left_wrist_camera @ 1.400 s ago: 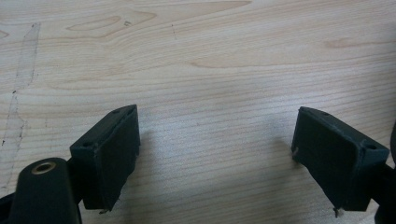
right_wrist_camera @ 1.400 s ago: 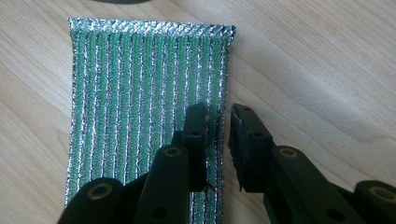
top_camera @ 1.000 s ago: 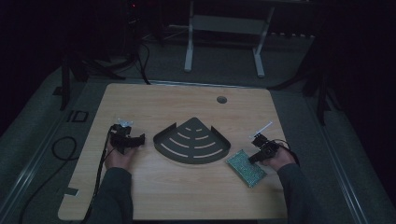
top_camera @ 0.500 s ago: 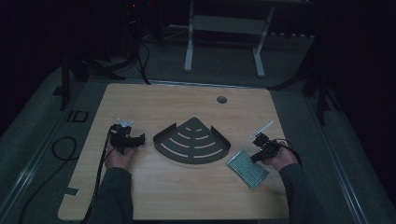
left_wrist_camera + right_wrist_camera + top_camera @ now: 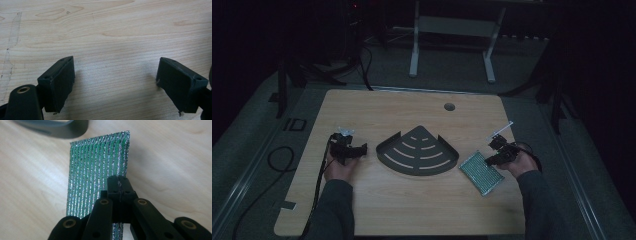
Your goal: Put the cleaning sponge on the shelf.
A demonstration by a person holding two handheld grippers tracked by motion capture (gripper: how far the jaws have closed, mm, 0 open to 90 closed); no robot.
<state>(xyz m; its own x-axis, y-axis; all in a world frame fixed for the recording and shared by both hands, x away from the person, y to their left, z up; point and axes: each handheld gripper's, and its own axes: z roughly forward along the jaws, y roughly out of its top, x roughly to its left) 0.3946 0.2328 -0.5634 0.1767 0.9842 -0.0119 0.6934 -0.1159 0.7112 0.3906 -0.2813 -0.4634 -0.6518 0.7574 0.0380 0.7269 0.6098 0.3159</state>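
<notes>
A green and silver ribbed mesh pad (image 5: 481,173) (image 5: 97,165) lies at the right of the wooden table (image 5: 412,210). My right gripper (image 5: 492,159) (image 5: 119,182) is shut on its near edge, and the pad sticks out flat past the pressed-together fingertips. A dark fan-shaped slotted tray (image 5: 418,152) (image 5: 57,127) rests mid-table, just left of the pad. To the tray's left, my left gripper (image 5: 357,149) (image 5: 115,80) stands open over bare wood with nothing between its fingers.
A round cable hole (image 5: 449,106) sits near the table's far edge. A black cable (image 5: 319,175) trails from the left gripper off the near left side. White desk legs (image 5: 414,45) stand on the floor behind.
My right gripper has risen slightly with the pad's edge pinched in it, and the pad has shifted a little. The left hand has stayed where it was.
</notes>
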